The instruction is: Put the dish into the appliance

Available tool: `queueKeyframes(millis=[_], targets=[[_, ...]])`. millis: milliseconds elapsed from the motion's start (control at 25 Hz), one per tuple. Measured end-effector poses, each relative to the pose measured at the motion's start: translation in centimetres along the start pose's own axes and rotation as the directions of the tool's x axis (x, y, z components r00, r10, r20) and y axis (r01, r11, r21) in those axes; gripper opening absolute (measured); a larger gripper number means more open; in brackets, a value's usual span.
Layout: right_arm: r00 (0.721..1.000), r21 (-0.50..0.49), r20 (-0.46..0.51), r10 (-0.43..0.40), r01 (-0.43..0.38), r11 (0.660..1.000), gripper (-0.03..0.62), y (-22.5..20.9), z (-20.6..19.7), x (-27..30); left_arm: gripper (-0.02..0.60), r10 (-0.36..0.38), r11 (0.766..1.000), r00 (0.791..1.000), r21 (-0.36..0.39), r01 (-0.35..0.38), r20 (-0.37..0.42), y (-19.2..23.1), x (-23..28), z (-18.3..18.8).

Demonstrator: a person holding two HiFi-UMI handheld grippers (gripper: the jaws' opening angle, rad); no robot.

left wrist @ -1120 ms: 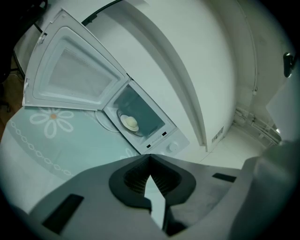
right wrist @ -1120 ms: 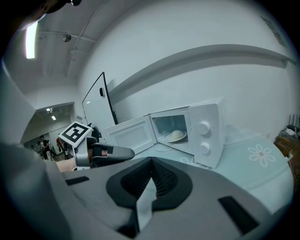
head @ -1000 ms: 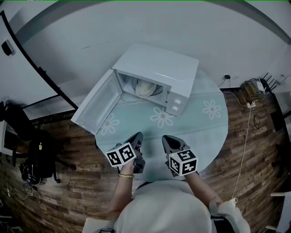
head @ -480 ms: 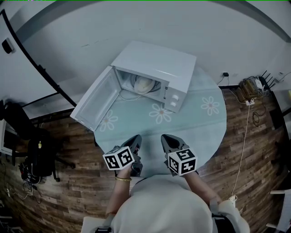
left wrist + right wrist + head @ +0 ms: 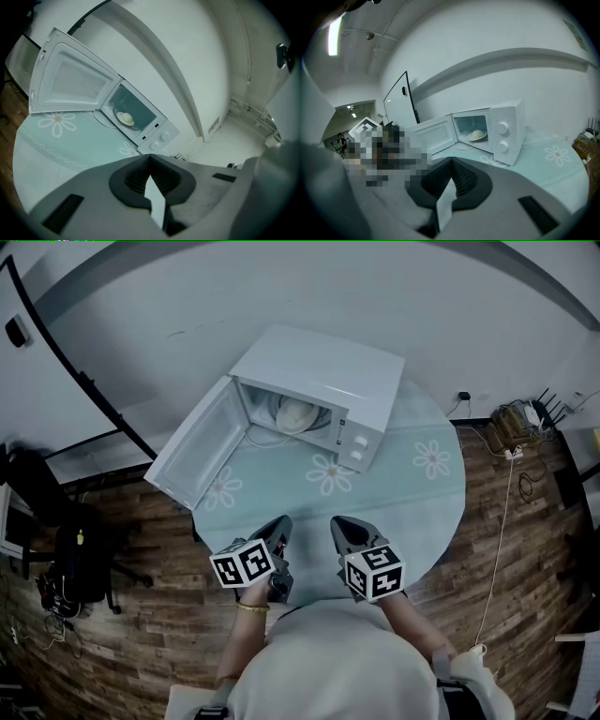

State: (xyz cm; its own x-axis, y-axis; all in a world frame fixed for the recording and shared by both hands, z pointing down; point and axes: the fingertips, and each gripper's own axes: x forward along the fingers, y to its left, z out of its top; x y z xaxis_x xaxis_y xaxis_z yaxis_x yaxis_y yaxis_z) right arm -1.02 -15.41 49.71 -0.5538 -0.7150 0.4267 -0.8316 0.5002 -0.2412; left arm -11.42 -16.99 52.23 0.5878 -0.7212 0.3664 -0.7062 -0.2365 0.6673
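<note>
A white microwave (image 5: 323, 381) stands at the back of the round table with its door (image 5: 195, 454) swung wide to the left. Inside it sits a pale dish (image 5: 298, 414), also seen as the dish (image 5: 125, 118) in the left gripper view and the dish (image 5: 477, 135) in the right gripper view. My left gripper (image 5: 280, 532) and right gripper (image 5: 340, 532) hover side by side near the table's front edge, far from the microwave. Both have their jaws together with nothing between them.
The table carries a pale green cloth (image 5: 412, 493) with daisy prints. Wooden floor surrounds it. A dark chair and bag (image 5: 66, 554) stand at the left, cables and a power strip (image 5: 514, 432) at the right. A white wall lies behind the microwave.
Both grippers have drawn slightly back toward the person and the front edge of the table. The microwave, its door and the dish stay as they were.
</note>
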Motion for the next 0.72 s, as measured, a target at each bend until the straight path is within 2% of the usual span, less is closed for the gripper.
queueKeyframes(millis=[720], targets=[[1.000, 0.001, -0.002, 0.000, 0.000, 1.000, 0.006, 0.06, 0.00, -0.04, 0.012, -0.013, 1.000, 1.000, -0.007, 0.013, -0.013, -0.30, 0.39, -0.41]])
